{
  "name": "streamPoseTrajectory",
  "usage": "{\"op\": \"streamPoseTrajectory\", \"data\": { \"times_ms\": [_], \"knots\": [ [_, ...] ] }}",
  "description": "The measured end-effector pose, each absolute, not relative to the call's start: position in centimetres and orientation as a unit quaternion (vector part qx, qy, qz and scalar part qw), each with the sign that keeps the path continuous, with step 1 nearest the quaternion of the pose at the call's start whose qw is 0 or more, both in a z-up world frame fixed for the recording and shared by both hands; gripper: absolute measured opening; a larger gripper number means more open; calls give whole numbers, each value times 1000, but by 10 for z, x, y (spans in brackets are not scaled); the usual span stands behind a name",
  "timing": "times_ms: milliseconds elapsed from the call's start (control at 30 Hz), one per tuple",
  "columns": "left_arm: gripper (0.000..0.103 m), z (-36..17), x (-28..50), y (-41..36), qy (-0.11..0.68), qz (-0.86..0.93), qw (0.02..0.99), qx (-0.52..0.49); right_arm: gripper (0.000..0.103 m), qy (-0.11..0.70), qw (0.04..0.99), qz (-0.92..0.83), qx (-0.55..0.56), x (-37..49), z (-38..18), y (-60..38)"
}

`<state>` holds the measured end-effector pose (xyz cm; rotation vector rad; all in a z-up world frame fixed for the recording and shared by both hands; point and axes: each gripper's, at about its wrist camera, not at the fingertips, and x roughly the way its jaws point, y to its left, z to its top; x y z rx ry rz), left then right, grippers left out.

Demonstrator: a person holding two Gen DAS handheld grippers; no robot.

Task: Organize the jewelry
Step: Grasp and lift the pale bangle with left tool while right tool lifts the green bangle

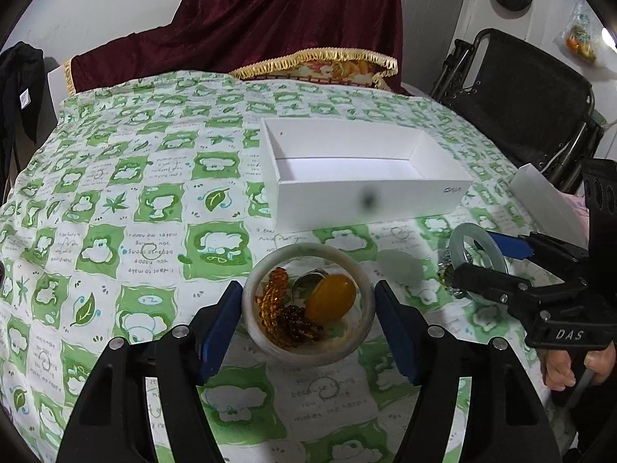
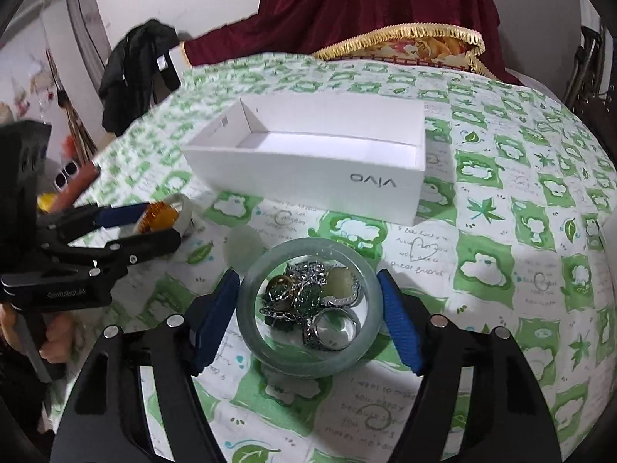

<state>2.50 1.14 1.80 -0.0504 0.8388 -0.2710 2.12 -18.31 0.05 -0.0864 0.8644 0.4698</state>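
Note:
A pale bangle (image 1: pixel 308 351) lies on the green-patterned cloth (image 1: pixel 154 200), ringed around amber beads (image 1: pixel 277 301) and a yellow oval stone (image 1: pixel 331 297). My left gripper (image 1: pixel 307 287) is open and straddles it, with both blue pads close against its rim. A greenish bangle (image 2: pixel 308 364) encircles silver rings and green-stone pieces (image 2: pixel 308 297). Around it my right gripper (image 2: pixel 307 276) is open, its pads likewise at the rim. Each gripper also shows from the side in the other view, the left gripper (image 2: pixel 162 222) and the right gripper (image 1: pixel 474 254). Beyond both stands an empty white box (image 1: pixel 327 200) (image 2: pixel 308 177).
A pale translucent disc (image 1: pixel 399 266) lies on the cloth between the two bangles. A maroon fringed drape (image 1: pixel 289 19) covers something behind the table. On the right are a black folding chair (image 1: pixel 532 96) and a white lid (image 1: pixel 540 196). A hand (image 1: pixel 559 370) grips the right handle.

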Motion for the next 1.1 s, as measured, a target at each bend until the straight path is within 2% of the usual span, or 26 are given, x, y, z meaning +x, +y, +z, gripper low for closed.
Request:
{"op": "streamPoseTrajectory", "data": {
  "times_ms": [467, 767, 933, 1100],
  "knots": [
    [70, 47, 26, 10, 379, -124, 917, -24, 70, 373, 902, 216, -7, 15, 23, -201],
    [70, 83, 65, -7, 343, -130, 930, -6, 70, 331, 919, 217, -4, 35, 61, -200],
    [70, 76, 97, -13, 350, -125, 928, -6, 70, 323, 919, 225, -5, 71, 76, -186],
    [70, 58, 117, -11, 369, -115, 922, -11, 70, 340, 916, 212, -3, 103, 63, -179]
  ]
}}
